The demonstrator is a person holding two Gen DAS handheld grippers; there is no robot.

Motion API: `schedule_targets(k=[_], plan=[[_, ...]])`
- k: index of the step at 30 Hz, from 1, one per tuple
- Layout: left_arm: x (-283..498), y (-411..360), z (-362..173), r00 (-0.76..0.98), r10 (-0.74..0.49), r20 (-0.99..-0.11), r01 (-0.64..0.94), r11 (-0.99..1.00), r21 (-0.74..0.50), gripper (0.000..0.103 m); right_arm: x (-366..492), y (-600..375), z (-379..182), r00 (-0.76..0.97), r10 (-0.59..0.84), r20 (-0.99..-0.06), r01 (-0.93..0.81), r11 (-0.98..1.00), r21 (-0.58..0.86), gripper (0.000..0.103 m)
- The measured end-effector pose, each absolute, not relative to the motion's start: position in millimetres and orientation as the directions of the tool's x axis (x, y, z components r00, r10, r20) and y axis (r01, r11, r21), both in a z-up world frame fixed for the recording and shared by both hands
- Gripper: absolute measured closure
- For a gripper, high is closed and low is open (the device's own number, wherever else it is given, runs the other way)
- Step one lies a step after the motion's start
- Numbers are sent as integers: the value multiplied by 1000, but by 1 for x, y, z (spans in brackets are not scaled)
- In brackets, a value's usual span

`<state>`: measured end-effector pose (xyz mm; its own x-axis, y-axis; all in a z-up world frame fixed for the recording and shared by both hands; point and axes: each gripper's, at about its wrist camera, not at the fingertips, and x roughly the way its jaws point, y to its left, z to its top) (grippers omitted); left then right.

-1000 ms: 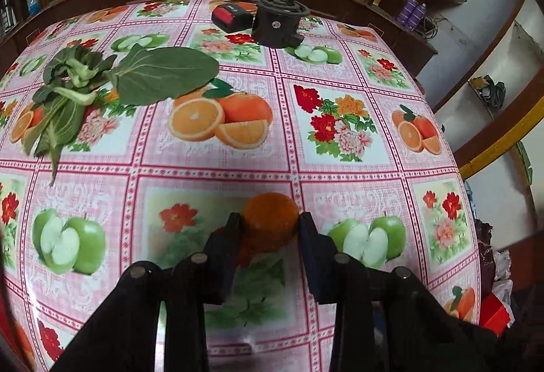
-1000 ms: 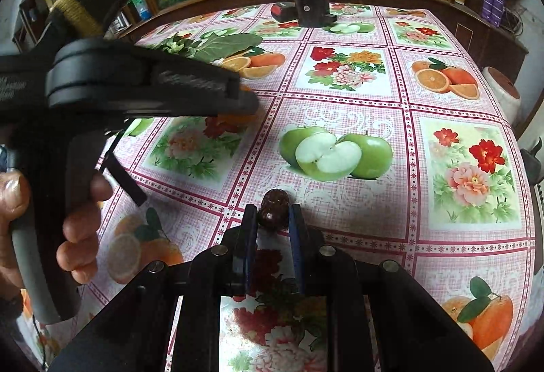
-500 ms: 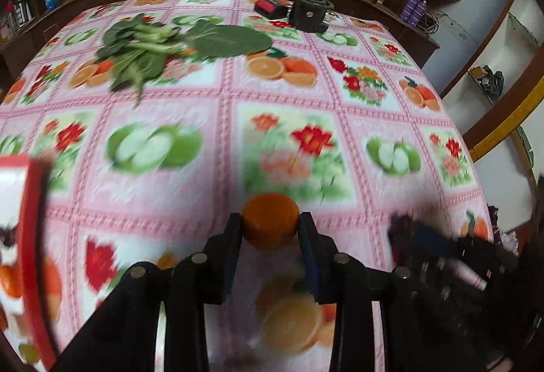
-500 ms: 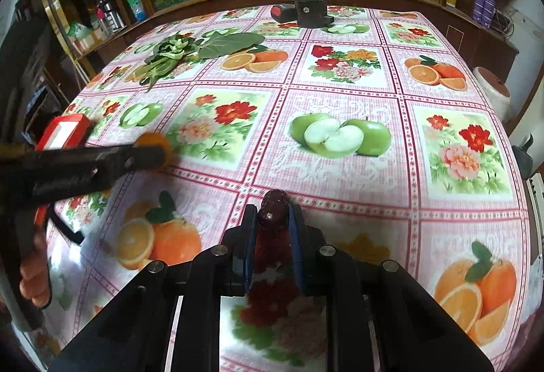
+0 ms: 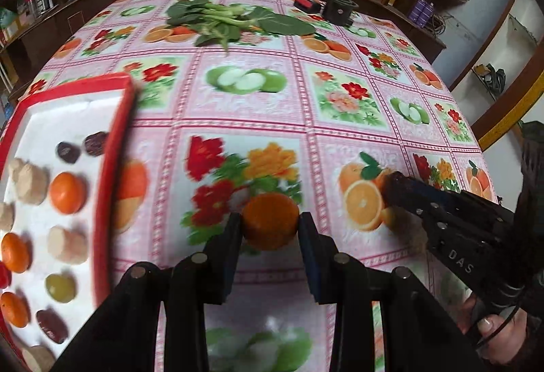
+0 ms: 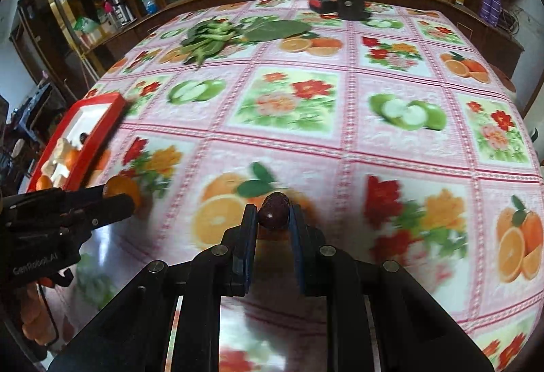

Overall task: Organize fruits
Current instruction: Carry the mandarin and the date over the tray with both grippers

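Note:
My left gripper is shut on a small orange and holds it above the tablecloth, right of a red-rimmed white tray. The tray holds several oranges, dark dates, pale walnuts and a green fruit. My right gripper is shut on a dark red date above the cloth. The left gripper with its orange shows at the left of the right wrist view, near the tray. The right gripper shows at the right of the left wrist view.
A bunch of leafy greens lies at the far side of the fruit-print tablecloth. A black round device and a red-black object stand at the far edge. A wooden ledge surrounds the table.
Both grippers have swung left and pulled back over the table with their fruit. The red tray has come into full view at the left of both views.

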<state>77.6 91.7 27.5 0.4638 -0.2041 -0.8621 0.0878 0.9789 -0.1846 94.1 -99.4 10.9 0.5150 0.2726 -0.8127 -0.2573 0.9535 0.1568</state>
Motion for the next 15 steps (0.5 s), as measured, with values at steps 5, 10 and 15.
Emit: schedule_targets(k=[5,10,15], plan=[[67,114,34,480,-200,-854,76,979,-187,66,91,-68,14,510,286,-811,-279,947,158,84],[61,137,45,499,-215,-839,68,975,-210,66,92,-39,21,509,305,-805,-304,938,164,84],[58,165,56,525,-213,-824,47,974,-221,66,93,-21,27,518,309,-798,-329,933,148,84]])
